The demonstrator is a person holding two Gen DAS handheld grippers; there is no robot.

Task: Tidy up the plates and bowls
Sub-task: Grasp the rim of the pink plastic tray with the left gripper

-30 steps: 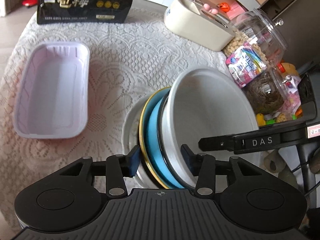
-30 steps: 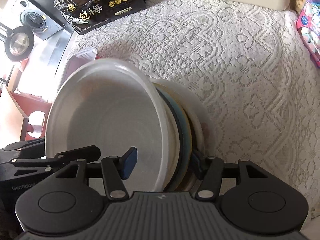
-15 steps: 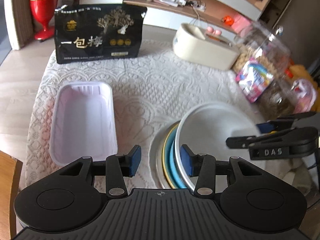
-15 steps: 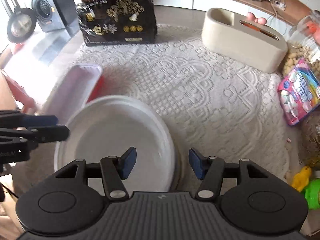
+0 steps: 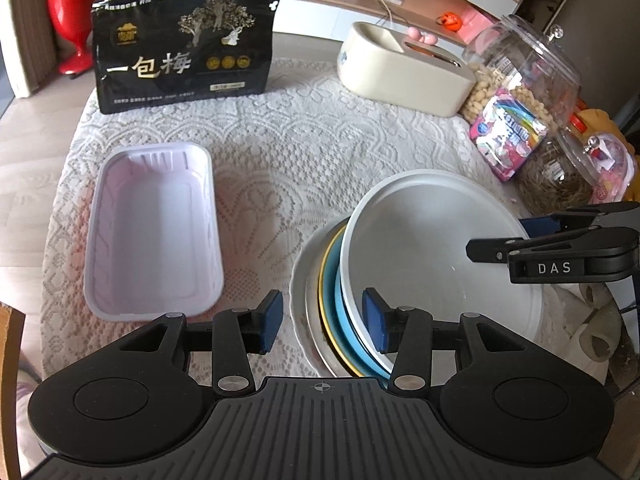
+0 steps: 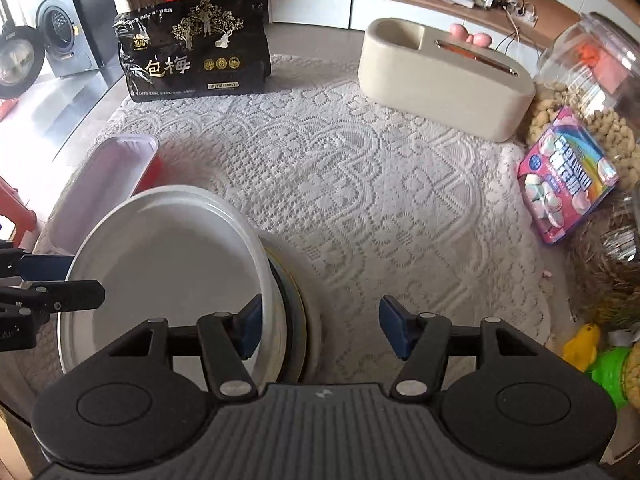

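Note:
A stack of dishes sits on the lace tablecloth: a white bowl (image 5: 432, 256) on top, a blue plate with a gold rim (image 5: 338, 320) under it, a white plate (image 5: 304, 300) at the bottom. My left gripper (image 5: 322, 322) is open above the stack's left edge, holding nothing. My right gripper (image 6: 320, 330) is open above the stack's right edge, and the white bowl (image 6: 168, 264) lies to its left. The right gripper also shows in the left wrist view (image 5: 532, 236), by the bowl's right rim.
A pale lilac plastic tray (image 5: 154, 228) lies left of the stack. A black snack bag (image 5: 184, 46) and a cream tissue box (image 5: 404, 68) stand at the back. Clear jars (image 5: 524, 76) and a pink marshmallow pack (image 5: 508, 132) crowd the right side.
Both grippers have pulled up and back from the stack. A second ago their jaws straddled the dishes' rims; now they hover higher and the table shows wider.

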